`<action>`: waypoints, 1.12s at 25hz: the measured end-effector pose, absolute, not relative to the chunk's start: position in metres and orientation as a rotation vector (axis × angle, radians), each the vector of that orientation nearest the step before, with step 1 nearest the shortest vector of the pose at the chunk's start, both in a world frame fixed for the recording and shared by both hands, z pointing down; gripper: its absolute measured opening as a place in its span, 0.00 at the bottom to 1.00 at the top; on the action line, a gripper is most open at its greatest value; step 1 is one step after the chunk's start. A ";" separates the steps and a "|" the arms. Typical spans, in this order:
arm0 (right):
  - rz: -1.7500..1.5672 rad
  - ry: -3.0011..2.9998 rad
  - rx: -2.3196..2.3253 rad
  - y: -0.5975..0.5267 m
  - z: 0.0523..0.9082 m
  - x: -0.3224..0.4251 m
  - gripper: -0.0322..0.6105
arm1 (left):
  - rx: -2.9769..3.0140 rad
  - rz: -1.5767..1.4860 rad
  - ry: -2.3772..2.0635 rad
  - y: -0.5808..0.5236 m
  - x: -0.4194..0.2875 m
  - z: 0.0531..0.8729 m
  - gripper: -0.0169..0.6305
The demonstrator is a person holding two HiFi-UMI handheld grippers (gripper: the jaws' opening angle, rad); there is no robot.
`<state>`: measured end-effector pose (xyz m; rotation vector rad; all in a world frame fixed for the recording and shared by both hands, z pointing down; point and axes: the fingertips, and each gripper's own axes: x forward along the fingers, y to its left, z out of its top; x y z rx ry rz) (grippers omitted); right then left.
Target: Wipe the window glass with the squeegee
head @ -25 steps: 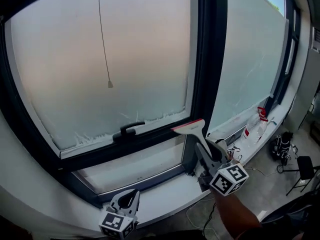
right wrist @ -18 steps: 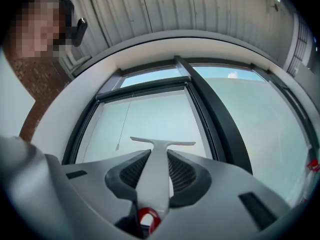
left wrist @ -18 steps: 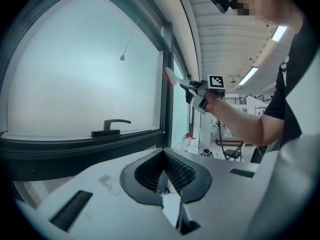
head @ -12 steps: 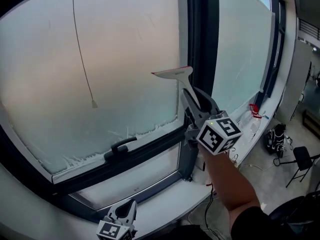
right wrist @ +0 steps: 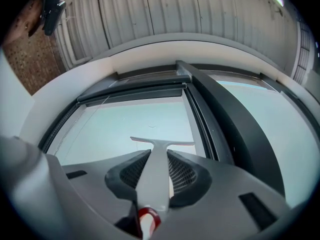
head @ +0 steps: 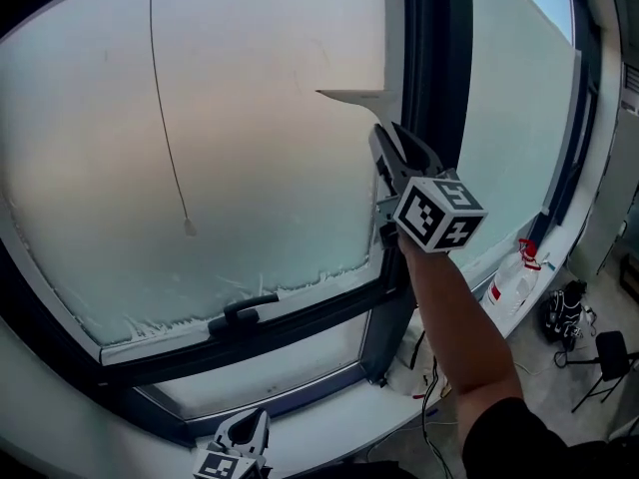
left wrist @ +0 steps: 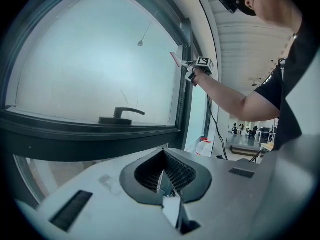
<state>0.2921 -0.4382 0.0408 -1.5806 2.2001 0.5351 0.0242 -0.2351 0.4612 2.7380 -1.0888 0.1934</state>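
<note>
Frosted window glass (head: 200, 148) fills most of the head view, set in a dark frame (head: 436, 88) whose upright bar divides it from a second pane at the right; a pale sill (head: 329, 429) runs below. The right gripper (head: 396, 160) is raised high near the pane's upper right corner, just beside the upright bar, with its jaws clamped on the handle of the squeegee (head: 353, 96). The blade lies roughly level near the glass; whether it touches cannot be confirmed. The left gripper (left wrist: 165, 176) hangs low by the sill, jaws pressed together with nothing between them. A window handle (head: 250, 310) sits on the lower frame, and a thin cord (head: 170, 118) hangs in front of the pane to the left. The step in hand appears to be the start of a downward stroke. Recommended practice: seat the whole blade edge flat on the glass, hold even pressure, draw straight down beside the bar, and stop above the window handle. Later strokes further left will probably need to work around the cord.
</note>
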 end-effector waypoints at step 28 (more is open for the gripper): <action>0.514 2.217 -1.724 -0.448 0.101 0.299 0.19 | 2.657 0.209 -1.178 -0.255 0.033 0.475 0.03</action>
